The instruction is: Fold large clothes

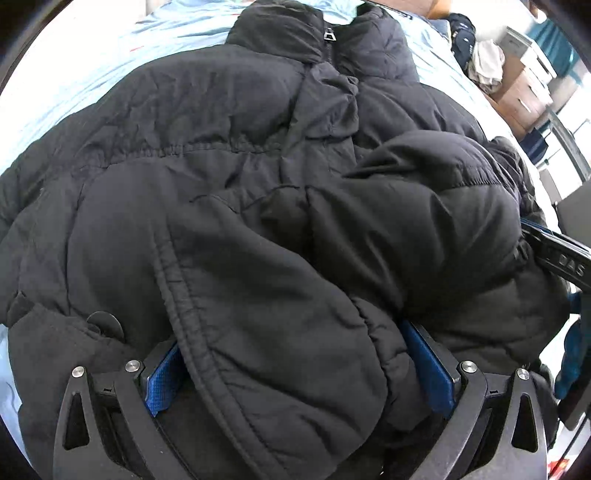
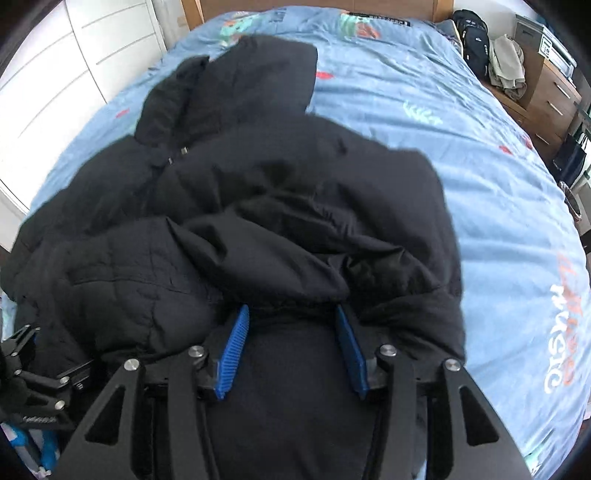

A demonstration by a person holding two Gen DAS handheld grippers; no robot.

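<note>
Two grippers work on one black puffer jacket (image 2: 229, 206) that lies spread over a bed covered by a light blue bedspread (image 2: 461, 155) printed with small leaves and orange lettering; the jacket sits toward the near edge of the bed, its collar (image 1: 295, 40) pointing away toward the wooden headboard (image 2: 436, 9), and the zip pull (image 1: 329, 35) shows at the neck in the left wrist view. The left gripper (image 1: 299, 354) has its blue pads (image 1: 164, 376) set wide, and a thick padded fold with a stitched hem bulges between them and over them; the pads press against the sides of that fold, so the jaws are clamped on the jacket. The right gripper (image 2: 291, 332) points steeply down at the near hem; its blue pads (image 2: 234, 343) stand apart, their tips tucked under a bunched, gathered edge of the jacket, with dark fabric filling the gap below; whether those pads actually pinch the cloth I cannot tell, since the tips are hidden under the fold. In the right wrist view the left gripper's black frame shows at the lower left edge, just beside the jacket. At the far right of the room a brown chest of drawers (image 2: 554, 96) stands beside the bed with pale clothes (image 2: 508, 62) heaped on it, and a dark backpack (image 2: 474, 33) sits near the headboard.
</note>
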